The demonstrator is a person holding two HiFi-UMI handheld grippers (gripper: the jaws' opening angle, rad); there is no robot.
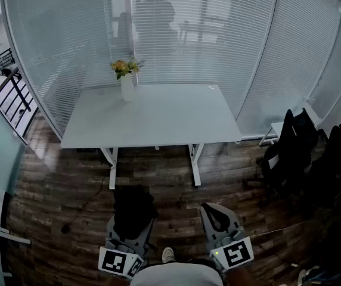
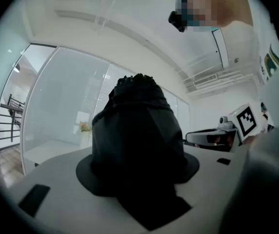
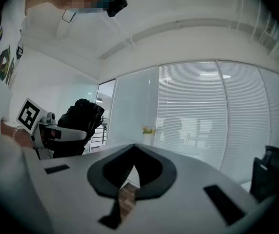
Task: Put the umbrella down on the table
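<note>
table [image 1: 158, 121]: white, flower vase [image 1: 127, 83] near far edge
floor [image 1: 57, 189]: dark wood
left gripper [image 1: 130, 231]: clamped on umbrella [image 1: 133, 210]
right gripper [image 1: 217, 218]: jaws together

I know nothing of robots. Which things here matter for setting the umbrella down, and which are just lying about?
Part of the job:
- umbrella
- left gripper, shut on it
- table, where it goes

Just lying about:
- right gripper, empty
- vase of flowers on the table
- black chairs
- cable on the floor
</note>
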